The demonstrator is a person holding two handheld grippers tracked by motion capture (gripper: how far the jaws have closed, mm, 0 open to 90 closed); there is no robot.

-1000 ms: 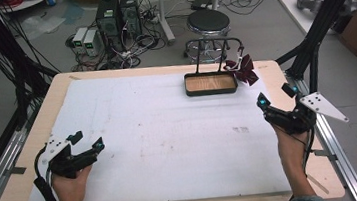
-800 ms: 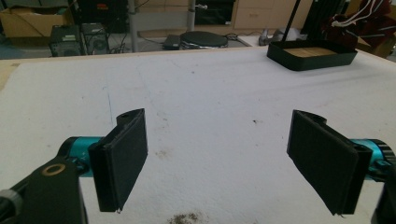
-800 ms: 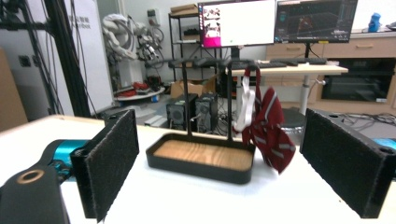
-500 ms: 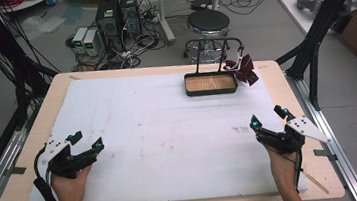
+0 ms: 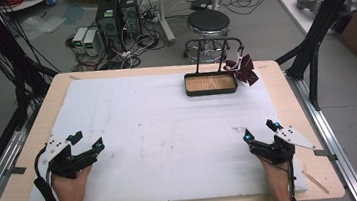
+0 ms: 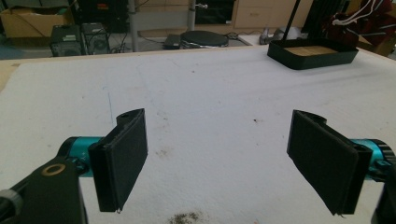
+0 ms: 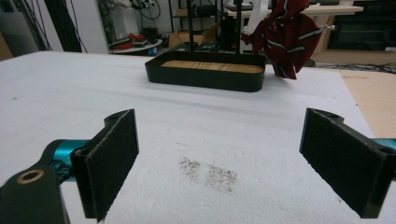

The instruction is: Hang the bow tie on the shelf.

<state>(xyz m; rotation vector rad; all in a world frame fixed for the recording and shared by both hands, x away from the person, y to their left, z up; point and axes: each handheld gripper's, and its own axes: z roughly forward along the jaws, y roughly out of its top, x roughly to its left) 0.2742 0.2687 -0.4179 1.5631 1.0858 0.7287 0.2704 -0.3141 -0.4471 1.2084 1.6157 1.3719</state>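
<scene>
A black tray (image 5: 211,83) with a wooden floor and an upright black rack stands at the far right of the white mat. A dark red striped cloth (image 5: 243,69) hangs from the rack's right end. My left gripper (image 5: 88,140) rests near the front left corner, open and holding nothing. At the front right my right gripper (image 5: 259,129) is also open and holds nothing. The left gripper view shows its gripper (image 6: 223,163) with jaws wide apart over bare mat and the tray (image 6: 310,55) far off. In the right gripper view, its gripper (image 7: 233,163) faces the tray (image 7: 205,74) and cloth (image 7: 287,35).
A white foam mat (image 5: 159,127) covers most of the wooden table (image 5: 274,70). A dark smudge of crumbs (image 7: 208,170) lies on the mat ahead of the right gripper. Beyond the far edge stand a stool (image 5: 207,23) and computer cases (image 5: 117,11).
My right gripper has moved back toward the near edge and a little left, away from the tray. The left gripper has stayed put.
</scene>
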